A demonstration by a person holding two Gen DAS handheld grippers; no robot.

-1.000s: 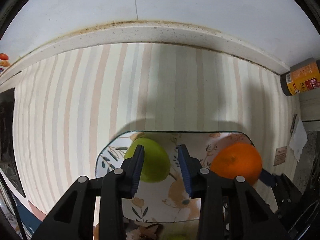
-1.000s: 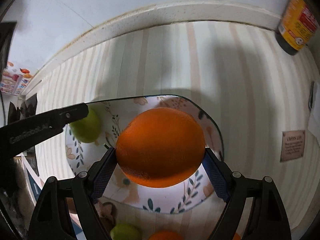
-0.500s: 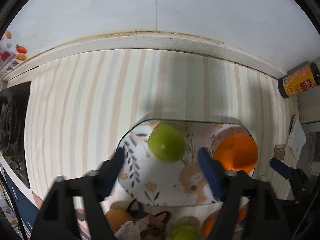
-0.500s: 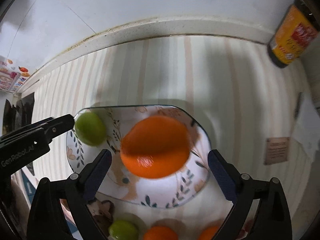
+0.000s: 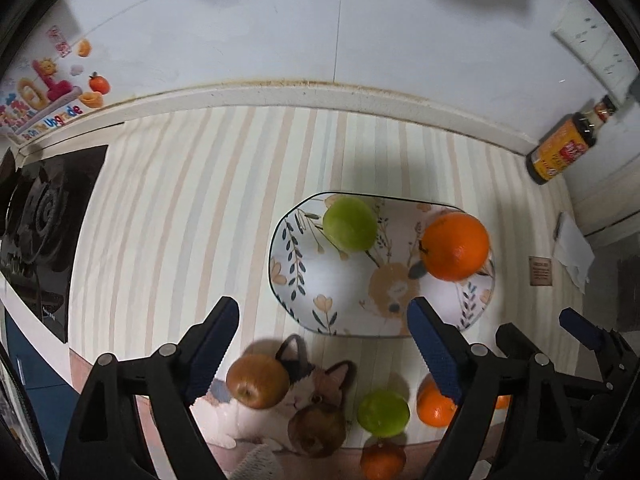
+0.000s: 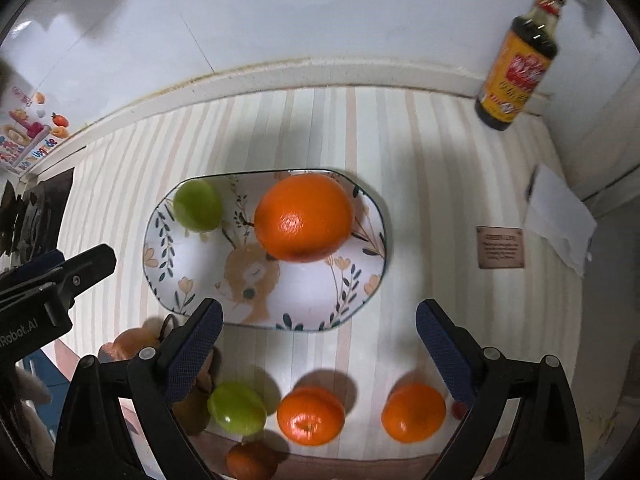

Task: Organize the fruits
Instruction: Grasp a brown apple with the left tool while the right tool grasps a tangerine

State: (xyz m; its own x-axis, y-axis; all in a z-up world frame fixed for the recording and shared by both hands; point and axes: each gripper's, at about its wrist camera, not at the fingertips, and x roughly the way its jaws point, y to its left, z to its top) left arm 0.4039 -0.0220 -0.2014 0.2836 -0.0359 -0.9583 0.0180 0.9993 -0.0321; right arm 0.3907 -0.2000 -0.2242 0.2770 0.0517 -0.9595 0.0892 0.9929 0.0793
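dim, soft shadows, fisheye-warped edges

Glossy ceramic plate (image 6: pixel 160 240), dimpled shiny orange (image 6: pixel 304 218), smooth green fruit (image 6: pixel 198 205), matt striped cloth (image 6: pixel 420 168).

Bottom centre: small orange (image 6: pixel 251 461) cut by frame edge; left claw (image 6: pixel 60 276) half out of frame at left.

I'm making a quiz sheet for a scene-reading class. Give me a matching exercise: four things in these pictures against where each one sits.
Things:
1. big orange
2. green fruit
3. sauce bottle
4. brown apple

Places:
A. off the plate, on the cat picture
B. far right corner, by the wall
C. left end of the plate
D. right half of the plate

Pairs: 1-D, 2-C, 3-B, 4-A
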